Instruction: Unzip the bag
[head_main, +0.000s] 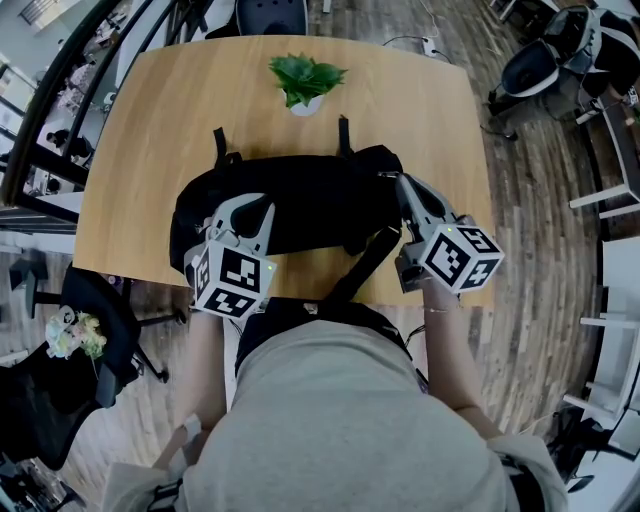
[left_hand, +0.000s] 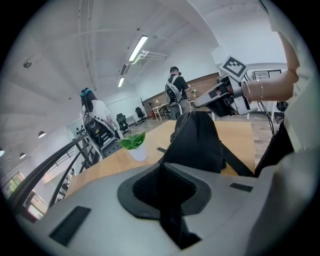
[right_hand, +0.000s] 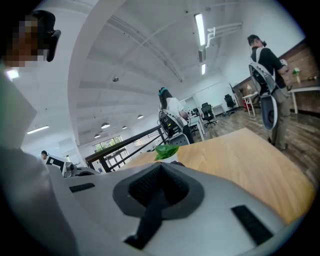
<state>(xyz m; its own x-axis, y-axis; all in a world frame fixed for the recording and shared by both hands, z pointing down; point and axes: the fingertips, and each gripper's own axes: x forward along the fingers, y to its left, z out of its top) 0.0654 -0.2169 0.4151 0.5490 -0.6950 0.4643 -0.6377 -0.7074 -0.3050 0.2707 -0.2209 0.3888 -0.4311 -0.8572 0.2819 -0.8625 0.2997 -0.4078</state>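
Black bag (head_main: 310, 200) is lying across the near half of the wooden table (head_main: 150, 120), long side running left to right. One strap (head_main: 365, 265) is hanging off the near edge toward the person's lap. A small potted plant (head_main: 305, 80) is standing at the far middle of the table, well apart from the bag.

Left gripper (head_main: 245, 212) is sitting at the bag's near left part. In the left gripper view its fingers (left_hand: 90, 210) are pressing together on a fold of the bag's black fabric, which is running up between the pads. Beyond them the bag (left_hand: 197, 140) is rising in a peak, with the plant (left_hand: 134, 145) to its left on the table (left_hand: 240, 135).

Right gripper (head_main: 402, 182) is reaching in at the bag's right end, with the marker cube nearest the person. From the left gripper view I am seeing it (left_hand: 212, 97) poised over the far side of the bag. In the right gripper view its fingers (right_hand: 250, 210) are pinching a narrow black strip (right_hand: 150, 212) that is trailing down between the pads. I cannot tell whether this is the zip pull or a bit of webbing. Past the fingers the table (right_hand: 240, 155) is stretching away, with the plant (right_hand: 166, 151) just over the fingertips.

In the room beyond, a person (right_hand: 265, 65) is standing to the right.
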